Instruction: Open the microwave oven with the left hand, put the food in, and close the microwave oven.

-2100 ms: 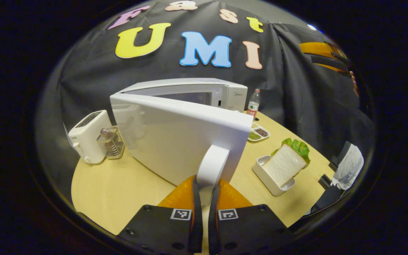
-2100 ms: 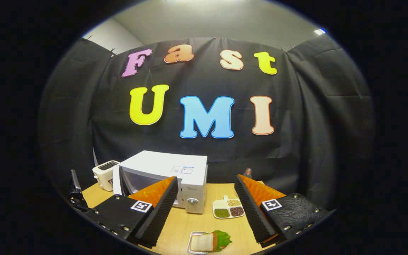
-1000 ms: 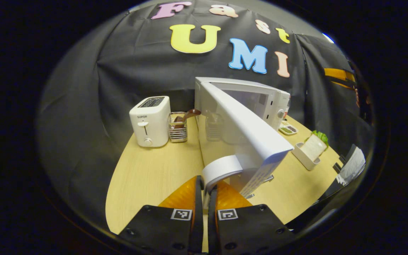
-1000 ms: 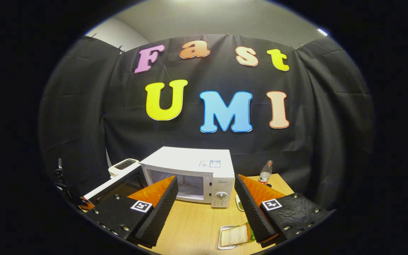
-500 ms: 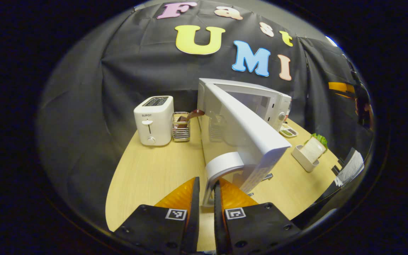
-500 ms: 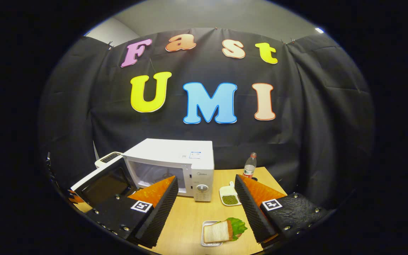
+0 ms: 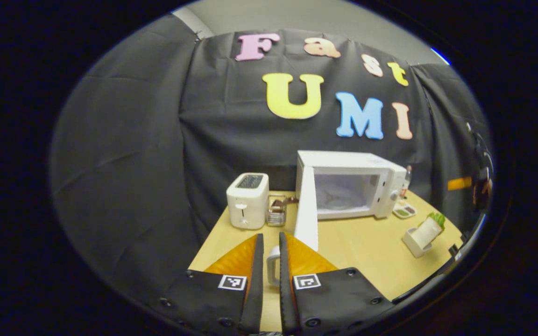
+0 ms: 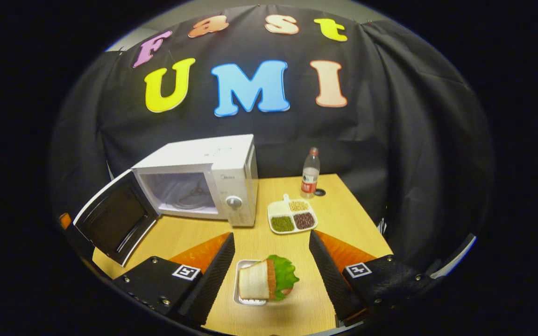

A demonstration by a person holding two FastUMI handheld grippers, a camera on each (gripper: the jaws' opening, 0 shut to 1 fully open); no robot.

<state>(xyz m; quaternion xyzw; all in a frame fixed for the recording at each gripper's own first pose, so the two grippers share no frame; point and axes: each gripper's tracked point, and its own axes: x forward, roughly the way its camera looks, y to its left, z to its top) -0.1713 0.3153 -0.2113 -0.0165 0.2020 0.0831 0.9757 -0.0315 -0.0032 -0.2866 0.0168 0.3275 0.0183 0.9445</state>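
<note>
Microwave door (image 7: 307,210) wide open, left gripper (image 7: 269,275) on its handle (image 7: 272,266), sandwich (image 8: 269,280) on the table (image 8: 292,308).

In the left gripper view the two fingers stand close on either side of the white handle, though I cannot tell whether both press on it; past them the door is edge-on, swung fully out from the microwave (image 7: 348,184), whose bare cavity faces the table; a toaster (image 7: 247,200) and a wire holder (image 7: 277,212) sit to the door's other side; in the right gripper view the right gripper (image 8: 271,268) hangs with jaws spread wide above the sandwich, which lies with lettuce in a small white tray (image 8: 240,298), untouched between the fingers; beyond it a divided dish of beans (image 8: 292,217) sits just beside the microwave's dial corner; farther back a bottle (image 8: 310,173) stands near the cloth wall.
</note>
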